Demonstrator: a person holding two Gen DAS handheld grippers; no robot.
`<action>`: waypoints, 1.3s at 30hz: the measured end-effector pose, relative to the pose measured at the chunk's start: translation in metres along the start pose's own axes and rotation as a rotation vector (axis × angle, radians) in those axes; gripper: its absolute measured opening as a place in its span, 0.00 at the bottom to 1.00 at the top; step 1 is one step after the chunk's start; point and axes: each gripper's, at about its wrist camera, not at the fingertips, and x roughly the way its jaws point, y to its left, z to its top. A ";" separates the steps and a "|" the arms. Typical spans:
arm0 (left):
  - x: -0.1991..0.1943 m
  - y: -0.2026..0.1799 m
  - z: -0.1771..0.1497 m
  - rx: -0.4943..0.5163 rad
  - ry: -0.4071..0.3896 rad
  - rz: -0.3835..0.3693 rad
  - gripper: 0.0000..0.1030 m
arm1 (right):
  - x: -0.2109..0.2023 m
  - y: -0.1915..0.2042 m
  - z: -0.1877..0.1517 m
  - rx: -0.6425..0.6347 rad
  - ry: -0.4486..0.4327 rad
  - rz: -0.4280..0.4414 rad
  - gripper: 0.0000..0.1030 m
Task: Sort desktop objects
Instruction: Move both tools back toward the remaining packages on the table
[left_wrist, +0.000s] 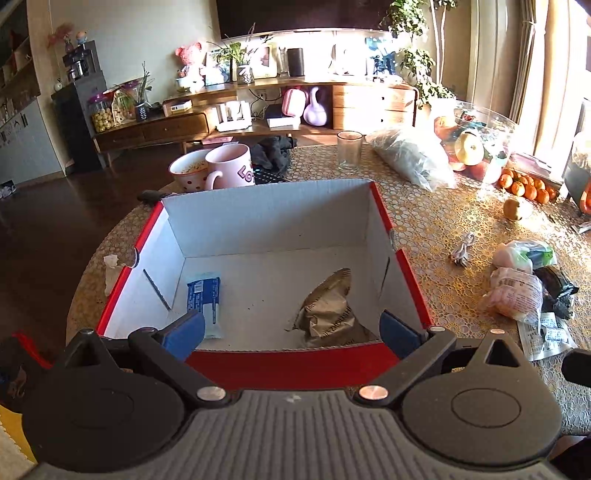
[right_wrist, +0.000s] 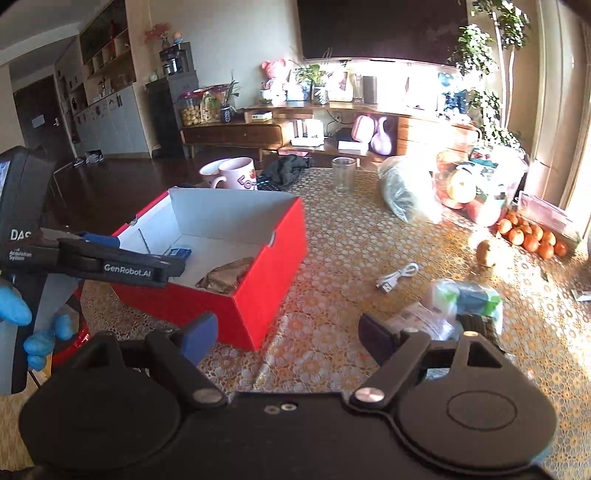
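Two things are already laid inside the red cardboard box with white inside (left_wrist: 266, 206): a blue flat packet (left_wrist: 204, 295) and a crumpled brown foil pouch (left_wrist: 328, 314). The left gripper (left_wrist: 291, 328) is held wide open and empty over the box. The right gripper (right_wrist: 286, 334) is also wide open, with nothing held. Outside remain a white coiled cable (right_wrist: 397, 277) and several plastic-wrapped packets (right_wrist: 443, 310); the sorting is judged partly done.
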 end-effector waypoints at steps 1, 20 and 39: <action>-0.002 -0.004 -0.002 0.001 0.000 -0.005 0.98 | -0.002 -0.003 -0.002 0.011 -0.004 -0.004 0.81; -0.027 -0.094 -0.044 0.133 -0.044 -0.160 1.00 | -0.035 -0.072 -0.059 0.092 -0.032 -0.187 0.82; 0.001 -0.164 -0.062 0.194 -0.058 -0.279 1.00 | -0.021 -0.131 -0.094 0.180 0.018 -0.284 0.82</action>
